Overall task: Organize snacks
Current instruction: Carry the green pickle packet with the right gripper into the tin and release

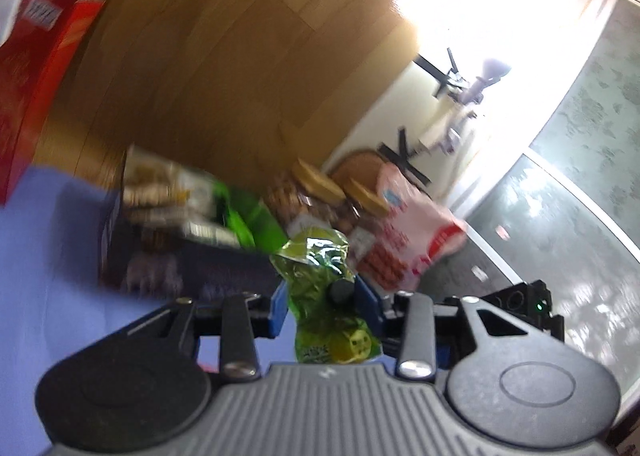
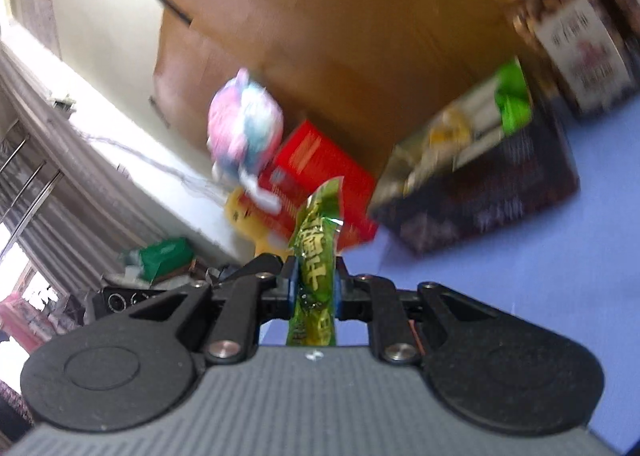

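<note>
In the left wrist view my left gripper (image 1: 323, 302) is shut on a small crinkled green snack packet (image 1: 316, 256) held above the blue table top (image 1: 52, 256). In the right wrist view my right gripper (image 2: 314, 288) is shut on another green snack packet (image 2: 316, 252), which stands upright between the blue pads. A dark box (image 1: 180, 268) (image 2: 492, 196) with packets stacked in it sits ahead of both grippers. Both views are blurred by motion.
Two nut jars with tan lids (image 1: 316, 184) and a pink-white bag (image 1: 404, 232) stand right of the dark box. A red carton (image 1: 36, 68) (image 2: 320, 176), a pastel plush toy (image 2: 244, 132) and a yellow item (image 2: 248, 216) sit at the table's other end, against a wooden panel (image 1: 240, 36).
</note>
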`<state>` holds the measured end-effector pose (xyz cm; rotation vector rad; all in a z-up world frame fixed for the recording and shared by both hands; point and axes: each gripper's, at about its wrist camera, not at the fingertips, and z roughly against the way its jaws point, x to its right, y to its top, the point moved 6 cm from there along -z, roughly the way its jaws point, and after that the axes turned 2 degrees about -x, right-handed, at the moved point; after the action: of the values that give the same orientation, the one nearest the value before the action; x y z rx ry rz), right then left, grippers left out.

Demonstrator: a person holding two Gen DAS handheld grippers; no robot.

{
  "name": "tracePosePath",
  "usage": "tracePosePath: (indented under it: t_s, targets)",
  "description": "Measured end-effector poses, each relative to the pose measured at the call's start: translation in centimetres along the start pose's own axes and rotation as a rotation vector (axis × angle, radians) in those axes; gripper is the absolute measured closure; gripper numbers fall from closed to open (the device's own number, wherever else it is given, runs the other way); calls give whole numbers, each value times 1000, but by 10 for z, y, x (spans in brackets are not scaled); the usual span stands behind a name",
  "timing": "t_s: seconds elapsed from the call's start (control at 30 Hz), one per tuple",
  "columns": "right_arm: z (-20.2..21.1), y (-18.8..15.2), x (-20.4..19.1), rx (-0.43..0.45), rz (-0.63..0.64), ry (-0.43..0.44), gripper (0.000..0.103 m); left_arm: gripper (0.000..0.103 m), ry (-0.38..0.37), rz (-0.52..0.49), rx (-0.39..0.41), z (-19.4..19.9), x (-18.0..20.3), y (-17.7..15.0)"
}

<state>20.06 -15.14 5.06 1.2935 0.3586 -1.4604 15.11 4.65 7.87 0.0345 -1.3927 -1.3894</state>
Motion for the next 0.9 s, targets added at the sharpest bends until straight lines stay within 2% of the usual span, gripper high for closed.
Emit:
tracePosePath:
  t_s: [0.17, 0.37, 0.43, 0.5, 0.53, 0.57, 0.63, 0.73, 0.83, 0.9]
  targets:
    - [-31, 49, 23, 44, 64, -81, 83, 63, 50, -2, 14, -47, -28, 39]
    - [-58, 71, 69, 47, 99, -195, 83, 65, 140, 51, -8, -100, -66, 51]
    - [-65, 70, 77, 46, 167, -258, 83, 64, 198, 52, -25, -112, -74, 48]
    - [-69, 69, 72, 56, 288, -356, 82, 62, 222, 46, -31, -116, -76, 44]
    - [-69, 67, 69, 69, 345, -415, 75, 62, 230, 38, -32, -115, -74, 41]
    - [-67, 65, 67, 101, 391, -480, 60, 62, 239, 26, -28, -113, -72, 39]
    - [-54, 62, 63, 178, 424, -541, 55, 62, 252, 15, -10, -104, -67, 38]
    - [-28, 53, 57, 238, 370, -499, 55, 62, 252, 13, 23, -80, -55, 35]
    - [1, 29, 41, 281, 393, -433, 55, 62, 260, -24, 52, -55, -35, 24]
    - [15, 7, 34, 264, 413, -397, 55, 61, 282, -70, 70, -37, -22, 6]
